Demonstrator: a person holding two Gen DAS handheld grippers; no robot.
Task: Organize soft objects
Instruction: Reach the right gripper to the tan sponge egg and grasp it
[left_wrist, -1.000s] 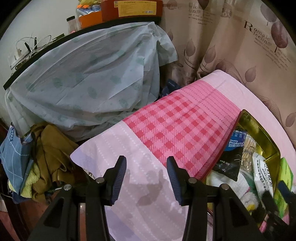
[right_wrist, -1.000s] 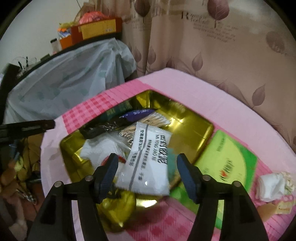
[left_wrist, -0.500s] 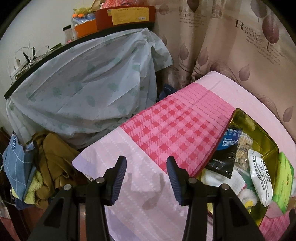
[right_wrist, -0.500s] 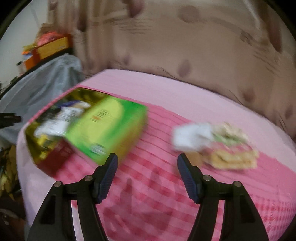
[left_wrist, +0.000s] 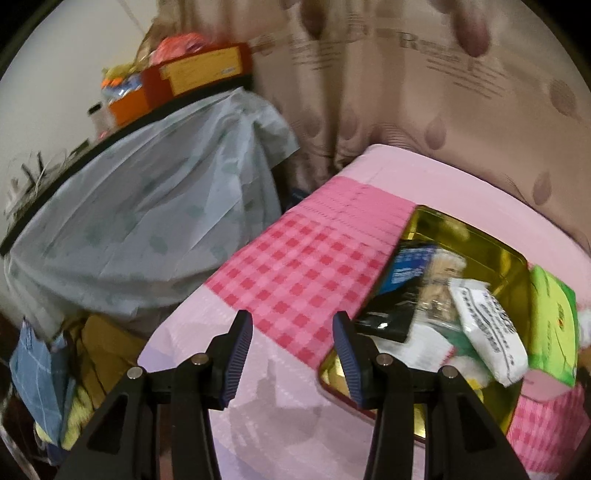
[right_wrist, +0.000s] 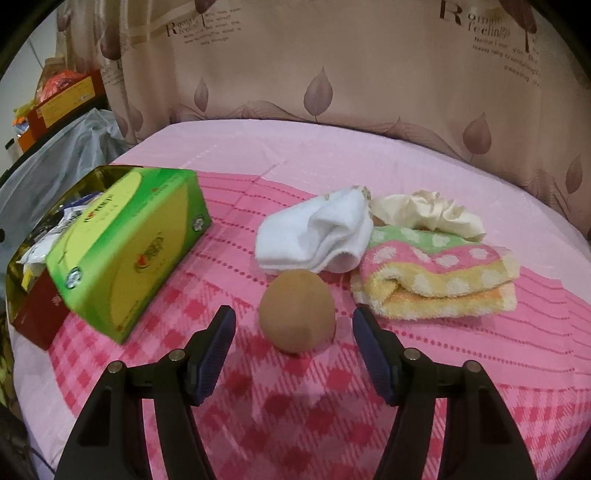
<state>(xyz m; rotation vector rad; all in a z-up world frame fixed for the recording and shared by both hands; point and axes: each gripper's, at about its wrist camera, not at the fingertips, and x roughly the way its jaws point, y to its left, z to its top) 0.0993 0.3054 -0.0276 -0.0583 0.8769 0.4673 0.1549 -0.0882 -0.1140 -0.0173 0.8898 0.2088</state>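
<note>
In the right wrist view a tan round ball (right_wrist: 297, 311) lies on the pink checked cloth (right_wrist: 295, 406), just beyond my right gripper (right_wrist: 293, 326). Its jaws are closing, stand apart, and touch nothing. Behind the ball lie a white sock (right_wrist: 317, 236), a cream scrunchie (right_wrist: 428, 214) and a folded dotted towel (right_wrist: 436, 280). A green tissue pack (right_wrist: 125, 251) leans on the gold tin (right_wrist: 22, 266) at left. My left gripper (left_wrist: 293, 339) is open and empty over the cloth, beside the gold tin (left_wrist: 476, 243) holding a white packet (left_wrist: 487, 328) and other packets.
A leaf-print curtain (right_wrist: 332, 74) hangs behind the bed. To the left stands furniture under a pale green cover (left_wrist: 147, 206), with boxes (left_wrist: 199, 70) on top. A pile of clothes (left_wrist: 74, 362) lies off the bed's left edge.
My right gripper swung right from over the tin to the ball and the soft items. My left gripper's view shifted right, bringing more of the tin and the green pack into sight.
</note>
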